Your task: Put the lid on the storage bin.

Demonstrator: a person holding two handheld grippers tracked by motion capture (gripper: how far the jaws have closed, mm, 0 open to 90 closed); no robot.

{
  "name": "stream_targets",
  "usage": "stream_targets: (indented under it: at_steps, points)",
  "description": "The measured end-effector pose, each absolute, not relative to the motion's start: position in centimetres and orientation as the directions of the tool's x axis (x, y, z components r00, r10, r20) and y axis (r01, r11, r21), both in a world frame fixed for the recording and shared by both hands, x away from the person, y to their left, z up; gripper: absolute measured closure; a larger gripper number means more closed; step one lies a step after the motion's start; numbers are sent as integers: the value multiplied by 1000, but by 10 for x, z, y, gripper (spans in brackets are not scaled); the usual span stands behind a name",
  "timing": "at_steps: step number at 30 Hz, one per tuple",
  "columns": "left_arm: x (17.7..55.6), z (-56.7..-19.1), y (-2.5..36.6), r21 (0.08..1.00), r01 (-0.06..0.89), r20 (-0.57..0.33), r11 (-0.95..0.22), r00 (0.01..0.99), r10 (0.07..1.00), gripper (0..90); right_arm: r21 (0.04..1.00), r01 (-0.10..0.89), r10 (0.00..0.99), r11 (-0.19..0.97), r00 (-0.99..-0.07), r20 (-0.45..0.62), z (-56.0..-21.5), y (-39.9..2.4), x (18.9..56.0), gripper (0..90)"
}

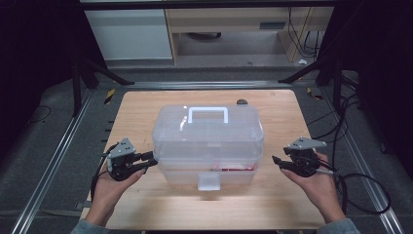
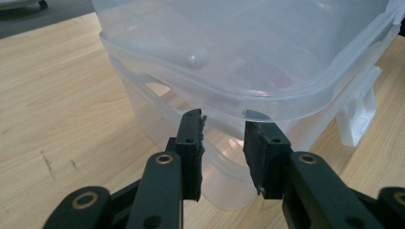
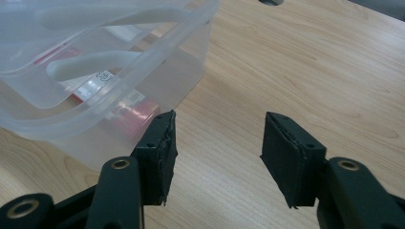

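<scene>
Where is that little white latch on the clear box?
In the high view the latch hangs at the middle of the box's near side, facing the person, between the left gripper and the right gripper.

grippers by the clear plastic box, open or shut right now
left gripper: shut as far as it goes, gap remains, at the clear plastic box rim, holding nothing.
right gripper: open, empty.

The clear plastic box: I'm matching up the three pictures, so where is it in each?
High view: the clear plastic box sits mid-table.
Left gripper view: it spans the upper half, its rim just above the tongs.
Right gripper view: it takes the upper left corner.
Shared landmark: the wooden table.
</scene>
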State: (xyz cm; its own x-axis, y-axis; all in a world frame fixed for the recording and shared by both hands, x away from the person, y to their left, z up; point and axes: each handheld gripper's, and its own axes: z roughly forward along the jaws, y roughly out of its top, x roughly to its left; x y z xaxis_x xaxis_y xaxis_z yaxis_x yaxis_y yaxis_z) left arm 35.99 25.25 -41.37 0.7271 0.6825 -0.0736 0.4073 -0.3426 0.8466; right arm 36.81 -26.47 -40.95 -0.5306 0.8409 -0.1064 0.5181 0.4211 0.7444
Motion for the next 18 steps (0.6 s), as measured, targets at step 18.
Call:
stream_targets:
  at_steps: [18]
  points:
    - [343,-428,276,828,441,-72,-346,696,715,502,732,533,845,423,-525,-106,-416,-263,370,416]
